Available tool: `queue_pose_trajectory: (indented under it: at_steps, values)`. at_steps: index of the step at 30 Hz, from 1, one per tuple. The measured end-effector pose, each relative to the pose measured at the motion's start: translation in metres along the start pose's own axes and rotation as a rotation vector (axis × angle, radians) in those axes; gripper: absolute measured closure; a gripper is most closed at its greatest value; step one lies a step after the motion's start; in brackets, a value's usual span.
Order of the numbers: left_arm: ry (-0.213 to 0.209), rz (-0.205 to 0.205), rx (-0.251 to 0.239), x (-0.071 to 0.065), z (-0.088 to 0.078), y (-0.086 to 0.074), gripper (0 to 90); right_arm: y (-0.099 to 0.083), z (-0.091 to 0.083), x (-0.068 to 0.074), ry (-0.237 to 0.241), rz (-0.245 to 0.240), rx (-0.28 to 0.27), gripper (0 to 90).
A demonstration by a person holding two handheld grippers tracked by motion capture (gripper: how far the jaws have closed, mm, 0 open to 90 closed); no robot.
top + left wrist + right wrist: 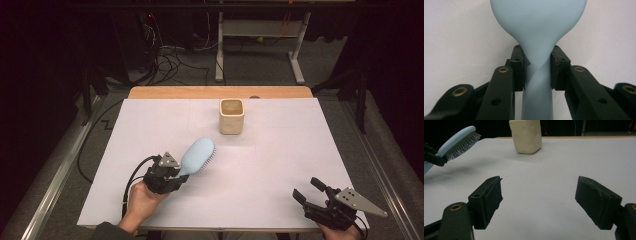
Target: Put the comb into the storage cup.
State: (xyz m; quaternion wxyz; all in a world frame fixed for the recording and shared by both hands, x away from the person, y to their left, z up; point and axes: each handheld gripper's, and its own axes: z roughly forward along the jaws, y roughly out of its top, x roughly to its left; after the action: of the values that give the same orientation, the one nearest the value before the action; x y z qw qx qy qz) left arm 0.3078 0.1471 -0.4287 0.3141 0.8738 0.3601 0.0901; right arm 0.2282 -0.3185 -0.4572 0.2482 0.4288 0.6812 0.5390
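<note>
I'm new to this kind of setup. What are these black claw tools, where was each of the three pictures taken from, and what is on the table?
A person sits at a white table and holds a hand-worked gripper in each hand. The high view looks down from above; the other two pictures come from cameras riding on the grippers, looking along their black jaws. The left gripper is shut on the handle of a light blue hairbrush, lifted off the table with its bristles facing down. The right gripper is open and holds nothing. A cream square cup stands upright near the far edge.
</note>
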Motion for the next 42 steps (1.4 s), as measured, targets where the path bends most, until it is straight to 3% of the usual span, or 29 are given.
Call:
queue_pose_trajectory:
  at_steps: [17,42]
  values:
    - [-0.026,0.031,-0.030,-0.016,0.001,0.003,69.3,0.006,0.010,0.016,0.034,-0.039,-0.011,21.8]
    - [-0.056,0.076,-0.047,-0.040,0.008,0.008,69.2,0.011,0.022,0.034,0.081,-0.052,-0.028,17.9]
